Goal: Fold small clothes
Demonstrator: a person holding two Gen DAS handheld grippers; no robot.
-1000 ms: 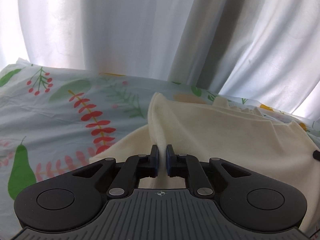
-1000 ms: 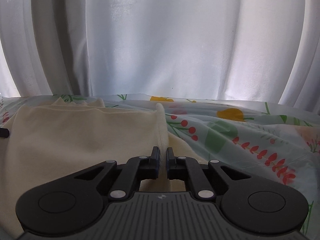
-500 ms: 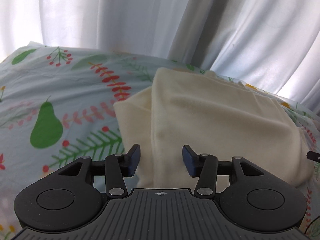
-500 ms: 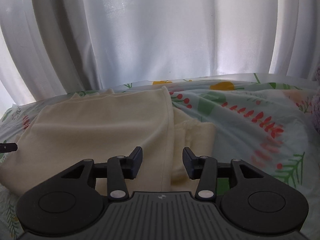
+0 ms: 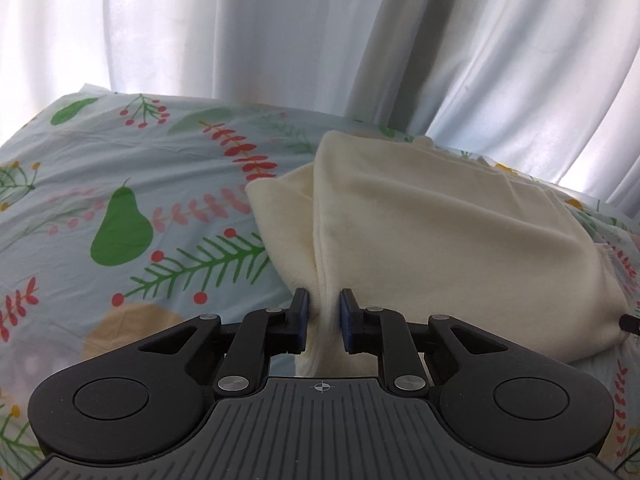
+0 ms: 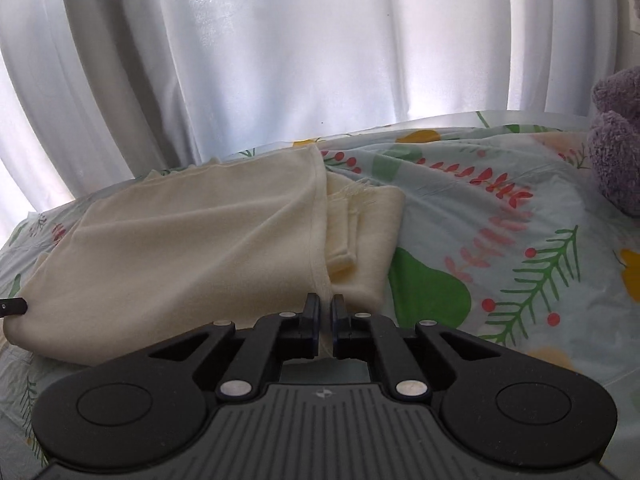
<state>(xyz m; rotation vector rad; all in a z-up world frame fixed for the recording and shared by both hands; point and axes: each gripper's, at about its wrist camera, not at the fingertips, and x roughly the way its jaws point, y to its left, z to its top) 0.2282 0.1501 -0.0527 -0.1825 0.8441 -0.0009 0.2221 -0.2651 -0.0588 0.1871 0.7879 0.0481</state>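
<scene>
The cream garment [image 5: 440,240] lies partly folded on the printed bedsheet [image 5: 120,184], in front of white curtains [image 5: 240,28], with a doubled top layer over a lower layer that peeks out at each side. It looks like a soft, light knit: limp, not slippery, nothing fragile about it, and it will likely sag and drape wherever it is not supported, so the sensible places to take hold are the two near corners of the top layer, along the hemmed edge, with both held at once to keep that edge straight. The left hand-held gripper [image 5: 323,322] is at the near left corner; its jaws are closing with a bunched ridge of the cream fabric standing between the blue pads [image 5: 347,320], and the pads appear to touch it on both sides. The right hand-held gripper [image 6: 325,322] is at the near right corner, drawn narrow onto the thin seam edge of the top layer [image 6: 316,240], which runs up from between its fingers. Both tools point forward and downward over the bed, roughly parallel, one at each end of the near edge; the tip of the other tool shows at the far margin of each wrist view. A purple plush item [image 6: 618,144] sits at the right edge of the bed, well apart from the garment. By my judgement the next fold needs both corners lifted together and carried evenly.
</scene>
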